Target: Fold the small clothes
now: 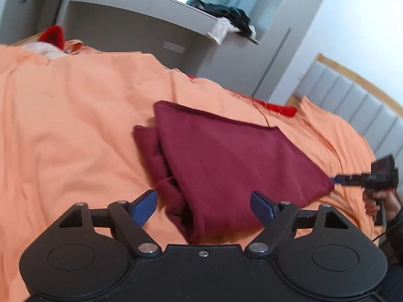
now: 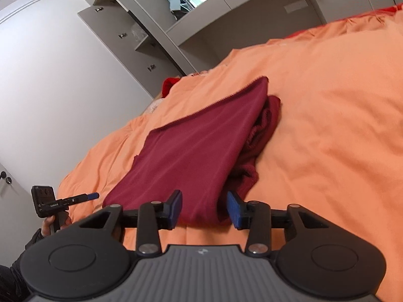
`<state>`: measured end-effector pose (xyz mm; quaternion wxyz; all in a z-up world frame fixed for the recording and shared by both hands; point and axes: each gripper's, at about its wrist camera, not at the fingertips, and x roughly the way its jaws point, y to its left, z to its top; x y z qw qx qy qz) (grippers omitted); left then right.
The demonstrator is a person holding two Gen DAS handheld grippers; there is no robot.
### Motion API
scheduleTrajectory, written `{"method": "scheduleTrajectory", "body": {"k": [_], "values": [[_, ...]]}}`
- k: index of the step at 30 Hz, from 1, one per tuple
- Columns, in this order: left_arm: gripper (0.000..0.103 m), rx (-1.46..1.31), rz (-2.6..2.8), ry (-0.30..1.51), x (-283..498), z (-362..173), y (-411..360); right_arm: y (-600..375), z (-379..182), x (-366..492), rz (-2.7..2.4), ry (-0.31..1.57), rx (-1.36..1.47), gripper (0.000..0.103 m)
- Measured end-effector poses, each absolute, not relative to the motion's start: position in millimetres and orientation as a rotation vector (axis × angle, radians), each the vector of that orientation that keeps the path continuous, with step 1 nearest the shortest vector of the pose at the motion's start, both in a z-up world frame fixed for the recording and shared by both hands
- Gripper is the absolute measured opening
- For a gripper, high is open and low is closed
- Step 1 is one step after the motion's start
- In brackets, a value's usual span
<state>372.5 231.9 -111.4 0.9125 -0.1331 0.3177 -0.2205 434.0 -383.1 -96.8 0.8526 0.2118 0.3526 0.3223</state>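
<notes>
Maroon garment [image 1: 226, 161] folded on orange bedspread [image 1: 70, 125]; left tool [image 1: 203, 207], right tool [image 2: 204, 209] both apart, gripping nothing.

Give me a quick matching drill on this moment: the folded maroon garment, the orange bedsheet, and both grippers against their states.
1. folded maroon garment
2. orange bedsheet
3. left gripper
4. right gripper

A. jaws widest apart, holding nothing
B. lies folded on the bed
C. jaws narrower, straddling the garment's near edge
D. spread beneath the garment

Pairs: 1-B, 2-D, 3-A, 4-C
</notes>
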Motion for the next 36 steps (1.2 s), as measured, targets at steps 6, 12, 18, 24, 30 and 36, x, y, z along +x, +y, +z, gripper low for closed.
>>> {"method": "scheduleTrajectory", "body": {"k": [6, 12, 18, 24, 30, 36], "values": [[0.038, -0.218, -0.505, 0.731, 381, -130, 212, -376, -95, 436, 0.695, 0.737, 0.415, 0.041], [0.038, -0.271, -0.465, 0.709, 373, -134, 225, -379, -96, 436, 0.7, 0.734, 0.425, 0.04], [0.038, -0.293, -0.505, 0.759, 384, -141, 219, -380, -99, 437, 0.704, 0.744, 0.44, 0.04], [0.009, -0.35, -0.556, 0.789, 390, -150, 218, -381, -98, 437, 0.705, 0.748, 0.444, 0.04], [0.007, -0.339, -0.587, 0.731, 381, -142, 220, -387, -96, 439, 0.701, 0.748, 0.48, 0.04], [0.006, -0.377, -0.592, 0.724, 374, -143, 227, -380, -100, 440, 0.697, 0.771, 0.442, 0.037]]}}
